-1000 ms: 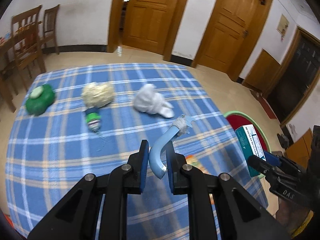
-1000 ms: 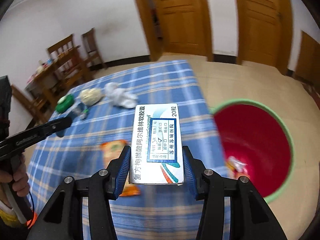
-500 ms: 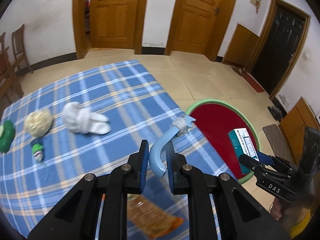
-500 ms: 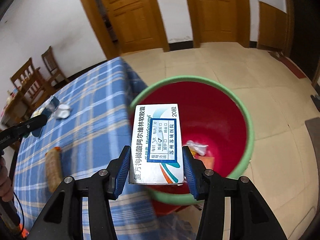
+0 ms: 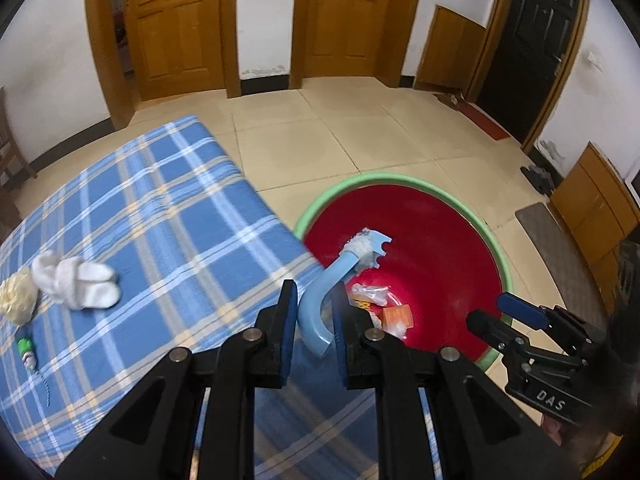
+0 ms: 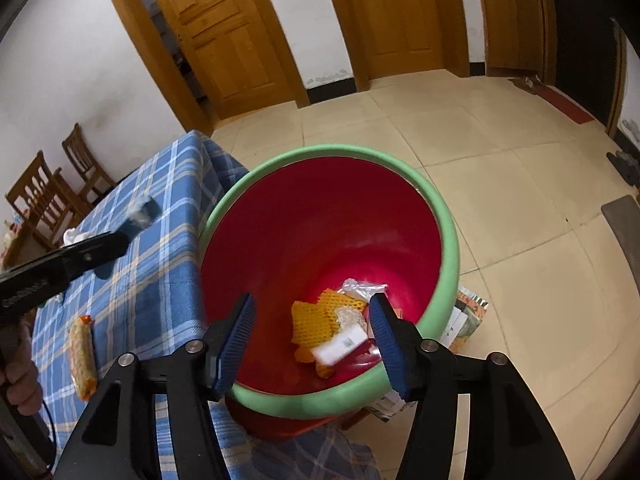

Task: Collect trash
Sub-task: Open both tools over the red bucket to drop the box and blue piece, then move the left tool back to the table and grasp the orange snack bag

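Observation:
My left gripper (image 5: 314,300) is shut on a curved light-blue plastic piece (image 5: 340,268) with a white wrap near its tip. It hangs over the near rim of the red bin (image 5: 400,179), which has a green edge. In the right wrist view my right gripper (image 6: 312,308) is above the same bin (image 6: 448,240); its jaws are opening with nothing between them. The white medicine box (image 6: 340,346) lies at the bottom among yellow mesh and wrappers. The right gripper (image 5: 492,312) also shows at the bin's right edge in the left wrist view.
The blue plaid table (image 5: 160,220) stands left of the bin and carries a white cloth (image 5: 72,284), a pale crumpled ball (image 5: 16,300), a small green-capped bottle (image 5: 26,350) and an orange snack packet (image 6: 82,356). Papers (image 6: 464,320) lie beside the bin. Wooden chairs (image 6: 40,196) stand far left.
Both grippers swung from over the table to over the bin. The right jaws spread and let go of the box, which now lies in the bin. The left still grips the blue piece.

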`<state>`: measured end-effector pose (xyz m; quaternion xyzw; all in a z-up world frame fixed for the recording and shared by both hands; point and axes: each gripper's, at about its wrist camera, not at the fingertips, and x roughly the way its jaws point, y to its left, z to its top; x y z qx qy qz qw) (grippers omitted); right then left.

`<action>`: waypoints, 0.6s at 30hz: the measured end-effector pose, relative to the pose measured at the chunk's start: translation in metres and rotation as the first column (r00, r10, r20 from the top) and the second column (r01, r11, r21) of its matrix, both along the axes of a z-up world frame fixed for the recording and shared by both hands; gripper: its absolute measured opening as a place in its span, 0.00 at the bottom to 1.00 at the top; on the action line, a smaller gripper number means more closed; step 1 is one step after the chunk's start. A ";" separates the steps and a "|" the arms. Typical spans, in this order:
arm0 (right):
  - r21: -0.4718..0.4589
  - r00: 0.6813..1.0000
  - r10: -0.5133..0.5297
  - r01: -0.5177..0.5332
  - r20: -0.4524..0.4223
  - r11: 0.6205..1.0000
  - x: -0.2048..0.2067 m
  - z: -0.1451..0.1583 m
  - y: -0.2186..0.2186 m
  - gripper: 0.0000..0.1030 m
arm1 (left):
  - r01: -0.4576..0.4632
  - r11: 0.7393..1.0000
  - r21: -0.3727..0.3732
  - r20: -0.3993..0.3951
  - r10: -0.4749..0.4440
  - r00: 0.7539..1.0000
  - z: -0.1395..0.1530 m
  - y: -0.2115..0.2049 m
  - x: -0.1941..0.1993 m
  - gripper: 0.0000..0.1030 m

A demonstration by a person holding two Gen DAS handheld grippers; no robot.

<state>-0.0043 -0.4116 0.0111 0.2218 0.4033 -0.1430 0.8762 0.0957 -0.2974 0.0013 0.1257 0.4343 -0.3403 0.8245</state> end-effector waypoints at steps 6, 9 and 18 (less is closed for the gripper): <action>0.012 1.000 -0.012 0.012 0.011 1.000 -0.001 -0.002 -0.004 0.59 | 0.053 0.999 0.015 0.011 -0.053 0.999 -0.005 -0.023 -0.002 0.16; 0.016 1.000 -0.017 0.017 0.008 1.000 -0.003 -0.002 -0.004 0.59 | 0.062 0.998 0.011 0.008 -0.063 0.998 -0.005 -0.029 -0.003 0.36; 0.023 1.000 -0.021 0.021 0.021 1.000 -0.008 0.002 -0.003 0.59 | 0.036 0.999 -0.001 0.017 -0.036 0.999 0.003 -0.018 -0.008 0.45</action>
